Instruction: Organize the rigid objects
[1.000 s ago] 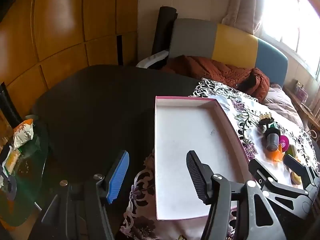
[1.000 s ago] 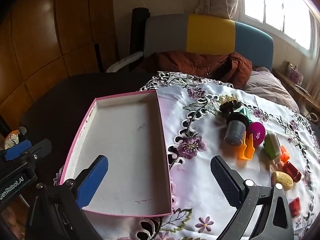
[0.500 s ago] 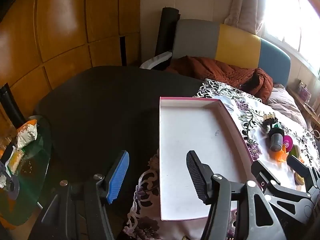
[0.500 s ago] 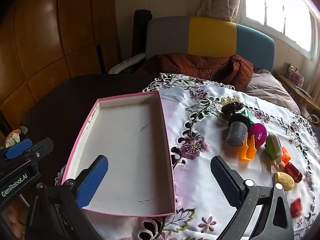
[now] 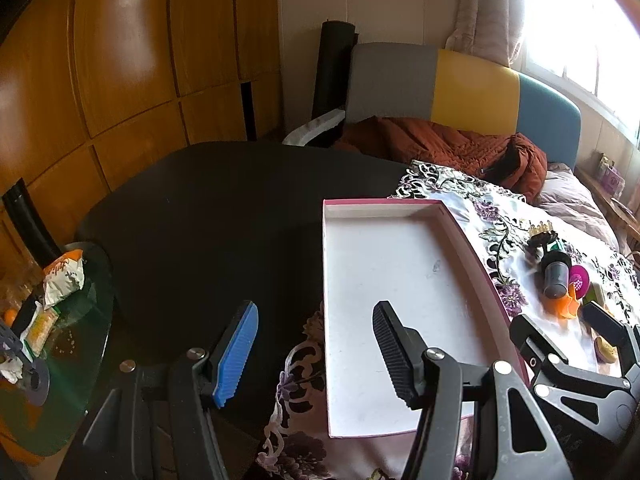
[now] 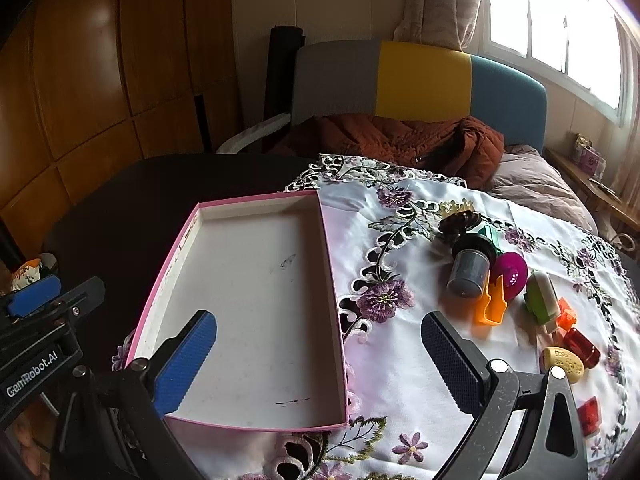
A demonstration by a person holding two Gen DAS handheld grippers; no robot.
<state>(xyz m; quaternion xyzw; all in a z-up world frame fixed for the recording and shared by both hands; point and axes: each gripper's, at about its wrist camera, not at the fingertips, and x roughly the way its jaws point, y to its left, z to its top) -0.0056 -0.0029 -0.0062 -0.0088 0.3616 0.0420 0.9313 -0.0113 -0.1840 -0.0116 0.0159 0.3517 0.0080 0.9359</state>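
Left wrist view: left tool [image 5: 316,350] hovers with jaws spread wide, nothing between them; one ribbed blue pad, one ribbed black pad. Ahead and right of it, a shallow rectangular box [image 5: 404,205] with pink rim and white card interior lies on an embroidered floral cloth [image 5: 496,216] that covers part of a dark round counter [image 5: 208,216]. Box floor shows only a few faint scuffs. The right tool's black frame fills the lower right corner and partly blocks the small objects beyond the box: a grey cylindrical cup [image 5: 555,278] lying on its side, a magenta rounded piece [image 5: 580,279], an orange plastic piece [image 5: 566,307]. Glass side table [image 5: 80,344] with snack packets at far left; wood-panelled wall behind. Right wrist view: right tool [image 6: 318,356] also wide apart and holding nothing, its blue pad over the box's near left corner, its textured black pad over the cloth. Box [image 6: 260,199] sits at left centre. To its right, well apart from it, the objects cluster on the cloth: grey cup [image 6: 468,274], magenta egg shape [image 6: 511,275], orange piece [image 6: 491,306], green-and-white block [image 6: 542,298], red translucent block [image 6: 582,346], cream oval [image 6: 562,359], dark ornate holder [image 6: 460,220]. Rust quilted jacket [image 6: 408,140] lies on the bed behind.
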